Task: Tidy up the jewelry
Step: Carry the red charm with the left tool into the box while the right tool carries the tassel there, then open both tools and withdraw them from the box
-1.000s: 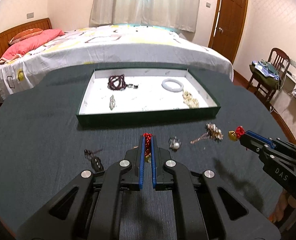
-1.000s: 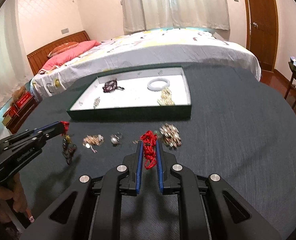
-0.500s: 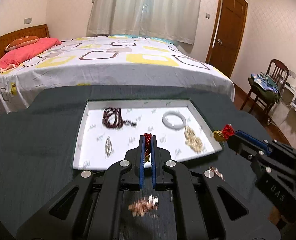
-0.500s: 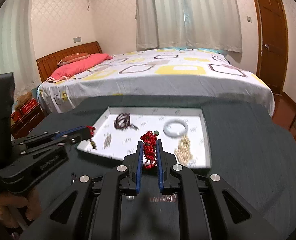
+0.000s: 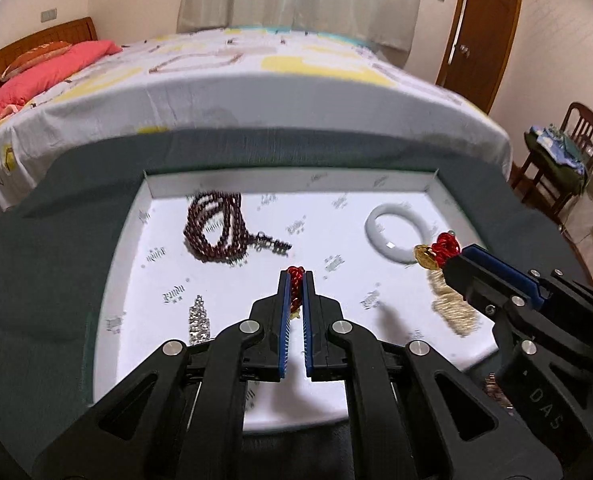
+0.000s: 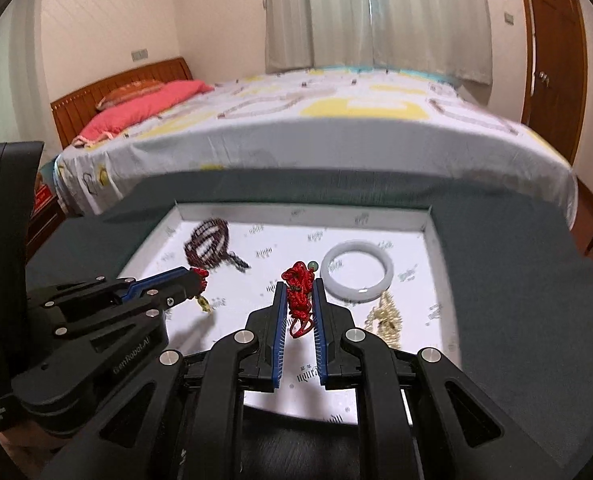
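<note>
Both claws, L (image 5: pixel 295 280) & R (image 6: pixel 298 286), clamp red cord charms above white tray (image 5: pixel 232 178).

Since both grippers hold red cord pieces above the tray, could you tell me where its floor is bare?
Bare: the tray centre between the dark bead strand and white bangle, and the near-centre strip. Crowded: right side, bangle and pale gold chain; left, beads and silver piece.

Bare white floor lay open in the middle of the tray (image 5: pixel 432 184), hemmed by dark beads (image 5: pixel 216 228) far left, a white bangle (image 5: pixel 396 232) and pale chain (image 5: pixel 454 312) right, and a silver piece (image 5: pixel 198 316) near left.
</note>
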The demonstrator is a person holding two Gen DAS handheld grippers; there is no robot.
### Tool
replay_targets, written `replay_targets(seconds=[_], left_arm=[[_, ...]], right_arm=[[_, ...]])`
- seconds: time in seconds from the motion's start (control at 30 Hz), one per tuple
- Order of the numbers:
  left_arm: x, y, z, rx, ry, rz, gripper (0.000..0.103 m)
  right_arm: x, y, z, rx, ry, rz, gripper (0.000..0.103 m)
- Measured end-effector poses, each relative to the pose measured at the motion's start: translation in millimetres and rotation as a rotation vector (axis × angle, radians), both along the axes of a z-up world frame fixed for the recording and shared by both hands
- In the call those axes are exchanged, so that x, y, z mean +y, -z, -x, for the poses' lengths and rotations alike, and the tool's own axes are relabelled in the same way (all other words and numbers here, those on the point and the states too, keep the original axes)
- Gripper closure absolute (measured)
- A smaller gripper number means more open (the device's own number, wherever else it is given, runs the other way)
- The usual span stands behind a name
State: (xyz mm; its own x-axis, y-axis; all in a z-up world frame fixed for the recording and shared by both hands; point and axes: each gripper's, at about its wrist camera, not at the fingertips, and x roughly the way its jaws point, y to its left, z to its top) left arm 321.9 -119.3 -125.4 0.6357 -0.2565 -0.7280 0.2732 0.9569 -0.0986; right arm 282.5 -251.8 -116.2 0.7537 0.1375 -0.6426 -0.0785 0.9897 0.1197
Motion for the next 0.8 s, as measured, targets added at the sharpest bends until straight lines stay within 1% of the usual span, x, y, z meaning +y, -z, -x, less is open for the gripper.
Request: replay_targets(seconds=[0.13,0.2,0.27,0.3,0.33,0.37,0.4,0.43,0.47,0.5,0.6,0.67,0.73,0.8], left_arm=[[0,16,-11,0.036,-0.013,-0.023,0.097],[2,19,-14,0.036,-0.022,-0.032,0.096],[2,21,-16,0.04,-0.02,-0.039,0.09],[2,22,-17,0.043,-0.019,-0.04,0.081],[3,23,-17,0.043,-0.021,-0.041,0.069],[3,23,-17,0.042,-0.025,-0.042,0.064],[4,23,-16,0.04,-0.026,-0.038,0.059],[5,23,-15,0.037,-0.027,-0.035,0.056],[5,23,-15,0.035,-0.028,-0.037,0.054],[5,22,-14,0.032,-0.033,-0.042,0.051],[8,16,-12,0.019,-0.031,-0.04,0.043],[12,9,-8,0.003,-0.033,-0.043,0.039],[16,0,-2,-0.016,-0.035,-0.045,0.033],[20,-8,3,-0.033,-0.035,-0.042,0.031]], right_arm=[[2,17,-9,0.043,0.001,0.008,0.09],[2,24,-12,0.066,0.0,0.003,0.09],[1,27,-14,0.072,0.005,0.004,0.089],[0,28,-16,0.074,0.005,0.007,0.088],[0,29,-18,0.078,0.005,0.007,0.088],[0,30,-19,0.08,0.005,0.005,0.088],[-1,31,-18,0.081,0.012,0.006,0.084],[-2,31,-19,0.079,0.016,0.004,0.078],[-3,31,-19,0.074,0.021,-0.001,0.063],[-4,29,-17,0.067,0.03,-0.005,0.06],[-6,25,-14,0.058,0.033,-0.012,0.058],[-8,18,-10,0.044,0.035,-0.015,0.058],[-10,10,-4,0.027,0.039,-0.018,0.054],[-11,1,4,0.01,0.04,-0.022,0.05]])
